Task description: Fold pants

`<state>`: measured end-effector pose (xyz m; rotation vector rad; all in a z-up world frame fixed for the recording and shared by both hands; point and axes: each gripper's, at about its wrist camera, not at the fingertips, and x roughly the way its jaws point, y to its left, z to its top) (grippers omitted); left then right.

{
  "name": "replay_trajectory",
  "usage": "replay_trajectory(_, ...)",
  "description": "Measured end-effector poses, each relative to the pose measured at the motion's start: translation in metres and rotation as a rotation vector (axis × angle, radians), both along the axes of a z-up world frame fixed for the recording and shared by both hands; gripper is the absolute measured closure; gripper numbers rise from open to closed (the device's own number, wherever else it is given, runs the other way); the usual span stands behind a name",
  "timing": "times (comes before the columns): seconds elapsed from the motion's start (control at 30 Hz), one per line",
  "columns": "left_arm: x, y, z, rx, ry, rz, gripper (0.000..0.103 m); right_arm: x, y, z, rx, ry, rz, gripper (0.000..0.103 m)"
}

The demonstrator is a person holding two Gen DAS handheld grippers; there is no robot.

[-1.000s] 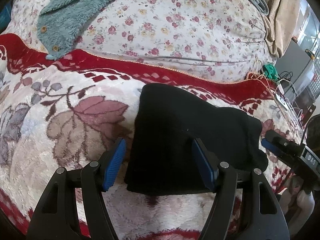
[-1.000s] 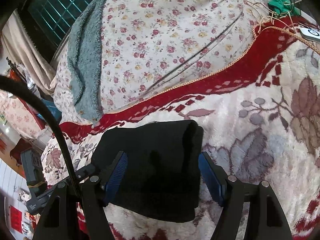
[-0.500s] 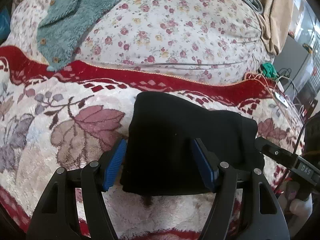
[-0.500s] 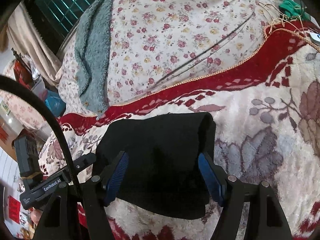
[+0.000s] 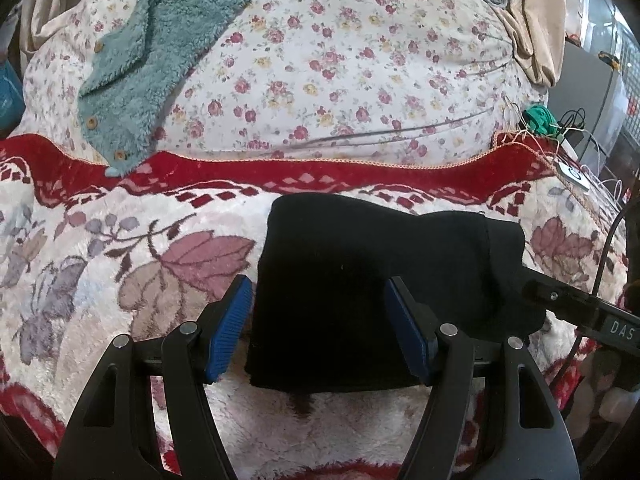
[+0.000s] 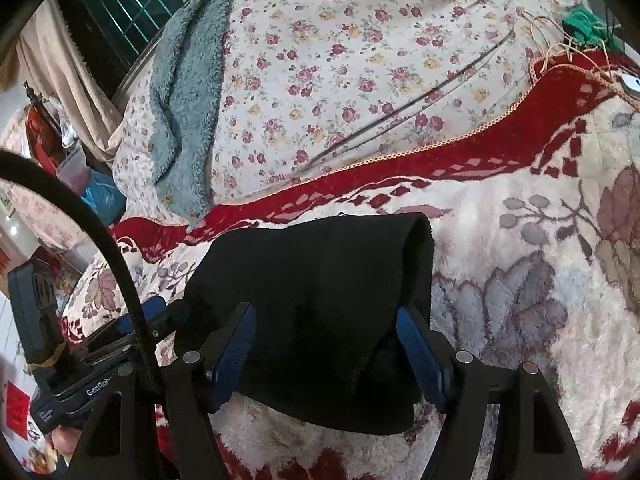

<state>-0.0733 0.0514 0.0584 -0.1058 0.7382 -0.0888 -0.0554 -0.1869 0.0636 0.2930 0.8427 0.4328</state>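
Between spread blue pads (image 5: 230,330), black pants (image 5: 360,288), folds indistinct.

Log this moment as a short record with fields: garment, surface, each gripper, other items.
garment: black pants, folded into a compact bundle
surface: red and cream leaf-patterned blanket
left gripper: open, above the bundle, holding nothing
right gripper: open, above the bundle, holding nothing
other items: teal fleece jacket on a floral quilt behind
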Motion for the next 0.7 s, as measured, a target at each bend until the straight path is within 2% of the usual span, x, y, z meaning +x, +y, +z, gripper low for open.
replay_trajectory(0.37, -0.003, 0.001, 0.005, 0.02, -0.019, 0.019, 0.034, -0.008, 0.007, 0.009, -0.044, -0.096, 0.02, 0.032)
replay_trajectory(0.7, -0.006, -0.001, 0.007, 0.036, -0.016, 0.008, 0.034, -0.009, 0.01, 0.012, -0.038, -0.105, 0.022, 0.032)
